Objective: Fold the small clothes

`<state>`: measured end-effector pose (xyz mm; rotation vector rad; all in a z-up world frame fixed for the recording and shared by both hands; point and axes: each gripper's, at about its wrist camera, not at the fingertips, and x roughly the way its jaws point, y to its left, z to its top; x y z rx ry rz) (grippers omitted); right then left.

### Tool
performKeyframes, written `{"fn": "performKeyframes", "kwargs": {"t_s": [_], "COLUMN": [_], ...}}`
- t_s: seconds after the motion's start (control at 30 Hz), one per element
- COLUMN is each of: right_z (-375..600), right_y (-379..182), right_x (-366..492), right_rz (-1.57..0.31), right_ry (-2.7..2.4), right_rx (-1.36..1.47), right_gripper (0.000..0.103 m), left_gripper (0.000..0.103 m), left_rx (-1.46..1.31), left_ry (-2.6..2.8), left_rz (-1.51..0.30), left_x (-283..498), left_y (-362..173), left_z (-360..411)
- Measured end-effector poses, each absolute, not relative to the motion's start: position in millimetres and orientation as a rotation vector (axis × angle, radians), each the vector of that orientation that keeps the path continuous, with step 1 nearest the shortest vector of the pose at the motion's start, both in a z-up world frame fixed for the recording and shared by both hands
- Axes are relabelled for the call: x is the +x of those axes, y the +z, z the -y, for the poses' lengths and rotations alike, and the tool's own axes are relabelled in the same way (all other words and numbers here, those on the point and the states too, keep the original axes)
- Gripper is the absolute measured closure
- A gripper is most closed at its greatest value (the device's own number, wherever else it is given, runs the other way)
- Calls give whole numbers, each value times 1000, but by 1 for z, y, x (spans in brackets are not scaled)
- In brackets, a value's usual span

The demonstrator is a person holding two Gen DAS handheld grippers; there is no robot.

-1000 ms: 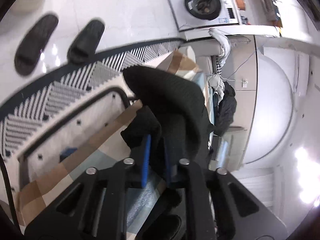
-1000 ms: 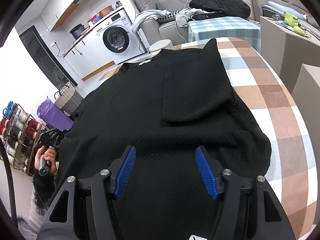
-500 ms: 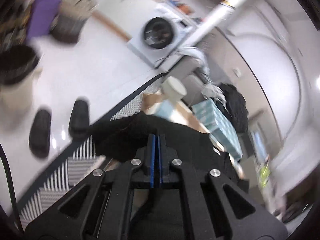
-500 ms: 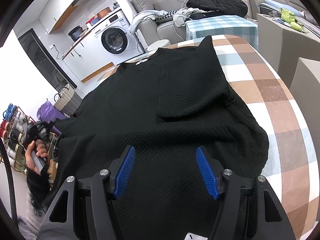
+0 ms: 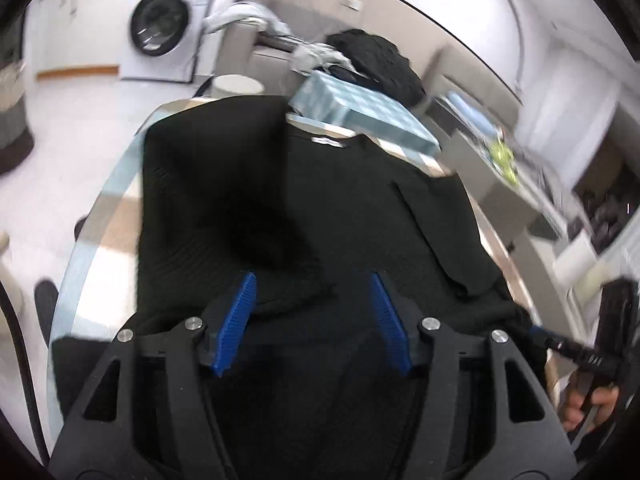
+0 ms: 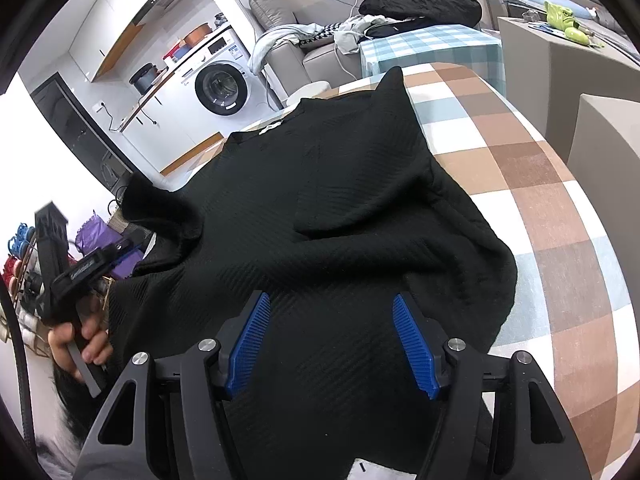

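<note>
A black knit shirt (image 6: pixel 340 220) lies spread on the table's checked cloth (image 6: pixel 540 200), collar label at the far end. Its right sleeve (image 6: pixel 360 184) is folded inward onto the body. The left sleeve (image 5: pixel 208 200) lies as a flap across the shirt (image 5: pixel 360 220), its end curled up at the table's left edge. My left gripper (image 5: pixel 312 280) hovers over the shirt with its jaws opening and nothing between the pads. My right gripper (image 6: pixel 331 300) stands open above the near hem, with no cloth between its pads. A hand (image 6: pixel 80 336) holds the left tool.
A washing machine (image 6: pixel 220 88) stands at the back left beside a sofa (image 6: pixel 320 52) piled with clothes. A small blue-checked table (image 6: pixel 432 48) carries a black jacket (image 6: pixel 420 0). Grey boxes (image 6: pixel 560 52) sit to the right. A slipper (image 5: pixel 46 300) lies on the floor.
My left gripper rose from the table's left side with the sleeve shut in it, swung over the shirt, rolled upright and let the sleeve go. The right gripper stayed put.
</note>
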<state>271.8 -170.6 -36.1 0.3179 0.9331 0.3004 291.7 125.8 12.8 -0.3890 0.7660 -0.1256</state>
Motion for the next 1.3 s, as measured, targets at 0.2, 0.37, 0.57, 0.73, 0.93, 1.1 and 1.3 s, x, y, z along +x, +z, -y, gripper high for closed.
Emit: {"fn": "performKeyframes", "kwargs": {"t_s": [0.2, 0.37, 0.57, 0.73, 0.93, 1.1, 1.3], "right_z": [172, 172, 197, 227, 227, 229, 268], "right_y": [-40, -40, -25, -31, -62, -50, -50], "right_x": [277, 278, 267, 253, 259, 274, 289], "right_rz": [-943, -948, -900, -932, -1030, -932, -948], "right_ry": [310, 288, 211, 118, 245, 292, 136], "right_rx": [332, 298, 251, 248, 361, 336, 368], "right_gripper": [37, 37, 37, 29, 46, 98, 82], "left_gripper": [47, 47, 44, 33, 33, 33, 33], "left_rx": [-474, -437, -367, -356, -394, -397, -396], "left_ry": [-28, 18, 109, 164, 211, 229, 223], "left_rz": [-795, -804, -792, -794, -809, -804, -864], "left_x": [289, 281, 245, 209, 175, 156, 149], "left_y": [-6, -22, -23, -25, -34, -31, -37], "left_z": [-164, -166, -168, -176, -190, -199, -202]}}
